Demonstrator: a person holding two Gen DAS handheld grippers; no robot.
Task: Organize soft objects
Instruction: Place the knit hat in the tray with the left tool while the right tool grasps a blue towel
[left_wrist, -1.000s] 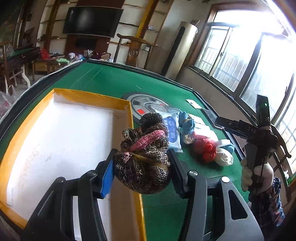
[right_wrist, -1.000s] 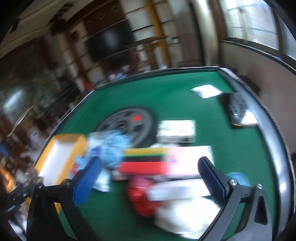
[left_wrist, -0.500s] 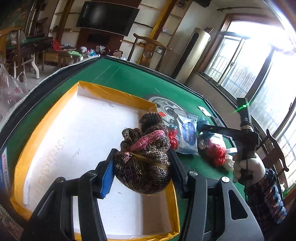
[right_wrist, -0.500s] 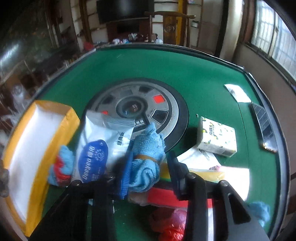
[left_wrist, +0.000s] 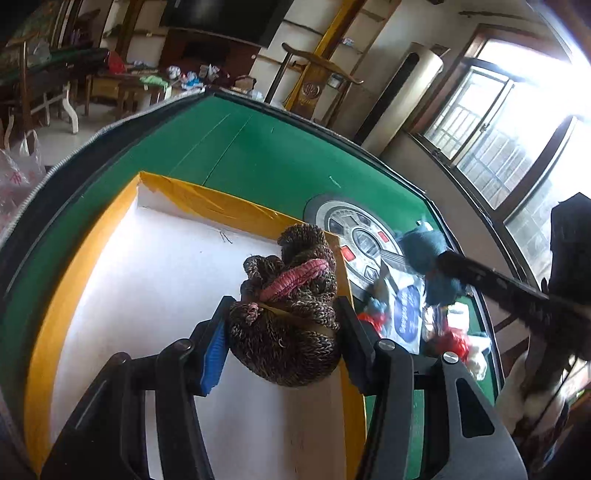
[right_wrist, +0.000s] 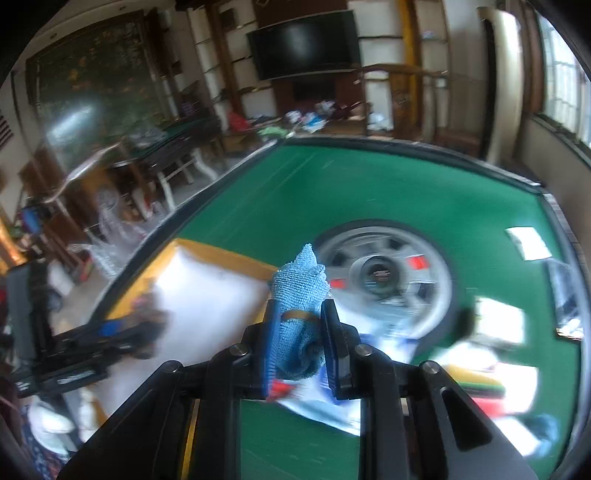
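My left gripper (left_wrist: 282, 341) is shut on a brown knitted bundle (left_wrist: 288, 314) with a pink band, held over the right side of a white box (left_wrist: 155, 288) with yellow taped walls. In the right wrist view my right gripper (right_wrist: 299, 341) is shut on a rolled blue cloth (right_wrist: 299, 295) tied with a band, lifted above the green table near the box's (right_wrist: 207, 291) right wall. The same blue cloth (left_wrist: 424, 254) and right gripper arm show at the right of the left wrist view. The left gripper (right_wrist: 122, 332) appears blurred over the box.
On the green table (left_wrist: 258, 155) right of the box lie a round grey hub (right_wrist: 384, 273), a white and blue wipes pack (left_wrist: 406, 310), a red soft item (left_wrist: 452, 339), boxes and cards (right_wrist: 528, 243). A gloved hand (left_wrist: 517, 387) holds the right gripper.
The left gripper carried the knitted bundle leftward, from the box's right wall to over its inside. The right gripper closed on the blue cloth, lifted it and moved toward the box.
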